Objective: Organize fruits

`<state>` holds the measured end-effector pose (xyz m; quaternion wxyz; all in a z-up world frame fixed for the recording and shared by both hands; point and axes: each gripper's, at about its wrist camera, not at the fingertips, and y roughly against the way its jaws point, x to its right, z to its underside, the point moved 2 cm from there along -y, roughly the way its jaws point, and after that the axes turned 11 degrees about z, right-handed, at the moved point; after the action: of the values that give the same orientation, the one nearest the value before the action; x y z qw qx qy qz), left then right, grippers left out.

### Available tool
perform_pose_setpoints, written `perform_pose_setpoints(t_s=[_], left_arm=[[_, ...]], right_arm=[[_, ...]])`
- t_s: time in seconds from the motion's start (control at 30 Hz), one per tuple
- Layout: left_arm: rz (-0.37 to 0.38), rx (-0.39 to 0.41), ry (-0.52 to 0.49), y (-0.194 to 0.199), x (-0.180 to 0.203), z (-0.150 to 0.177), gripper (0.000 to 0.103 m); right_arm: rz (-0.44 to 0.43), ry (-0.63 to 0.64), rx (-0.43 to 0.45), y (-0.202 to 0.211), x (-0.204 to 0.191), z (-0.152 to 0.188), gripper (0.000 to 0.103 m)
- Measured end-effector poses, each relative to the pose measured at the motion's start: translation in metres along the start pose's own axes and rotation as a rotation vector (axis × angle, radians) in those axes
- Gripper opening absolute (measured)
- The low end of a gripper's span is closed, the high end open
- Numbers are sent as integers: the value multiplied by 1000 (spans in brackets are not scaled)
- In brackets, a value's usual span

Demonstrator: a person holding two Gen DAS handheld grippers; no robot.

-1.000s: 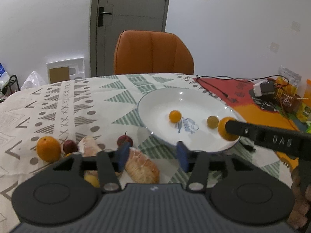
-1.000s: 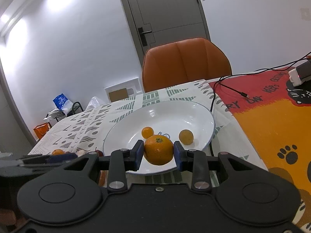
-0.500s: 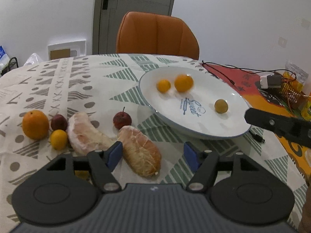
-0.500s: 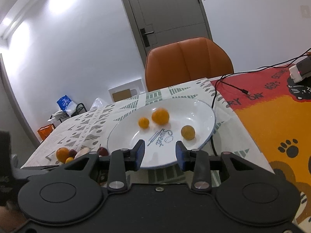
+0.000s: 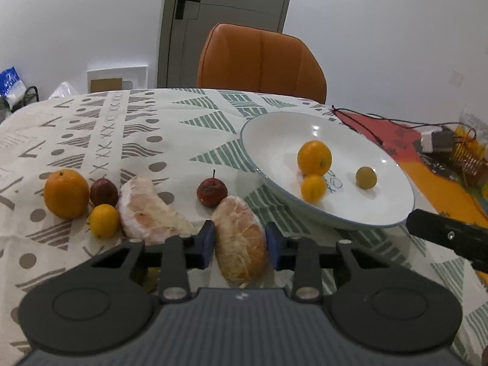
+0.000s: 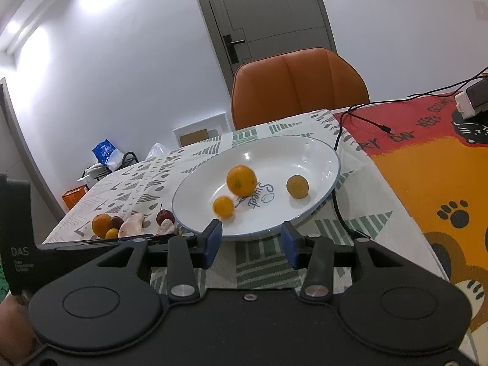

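My left gripper [image 5: 240,241] is low over the patterned cloth, and its jaws are closing on a peeled pomelo segment [image 5: 238,256], with both blue pads against its sides. A second segment [image 5: 146,210], a big orange [image 5: 65,193], a dark red fruit [image 5: 103,191], a small yellow fruit [image 5: 103,220] and a small red apple [image 5: 211,192] lie on the cloth. The white plate [image 6: 289,158] holds an orange [image 6: 241,180], a small orange [image 6: 223,206] and a yellow-green fruit [image 6: 297,186]. My right gripper [image 6: 251,241] hovers at the plate's near rim, its jaws opening with nothing between them.
An orange chair [image 5: 259,61] stands behind the table, before a grey door. Black cables [image 6: 338,207] run past the plate's right side onto a red and orange cat mat [image 6: 427,167]. A charger [image 5: 436,141] and a wire basket sit at far right.
The right gripper let go of the orange, which rolled into the plate, and its jaws spread. The left gripper sank toward the cloth and closed round the pomelo segment.
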<state>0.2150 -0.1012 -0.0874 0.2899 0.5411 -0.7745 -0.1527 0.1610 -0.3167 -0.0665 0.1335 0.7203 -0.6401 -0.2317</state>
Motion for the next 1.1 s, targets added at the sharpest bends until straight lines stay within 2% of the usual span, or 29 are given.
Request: perform_pose_setpoints(t_s=[0.23,0.4,0.67,0.97,1.1], left_arm=[[1,64,4,22,1,-8,33],[29,110,-32,36,14,-22,33],[75,124,-77,25,32,-36,33],[74,113,-106,3,39,-46,33],[66,113,-109,-4,41,-50,34]], right_arm=[[-5,1,2,-1,-1,0,44],[-3,-1,6,0,-2,0,45],[20,-7,16,4,1,-2,52],[56,-21,52,11,10,-5,78],[75,-30,72,13,15,-6,97]])
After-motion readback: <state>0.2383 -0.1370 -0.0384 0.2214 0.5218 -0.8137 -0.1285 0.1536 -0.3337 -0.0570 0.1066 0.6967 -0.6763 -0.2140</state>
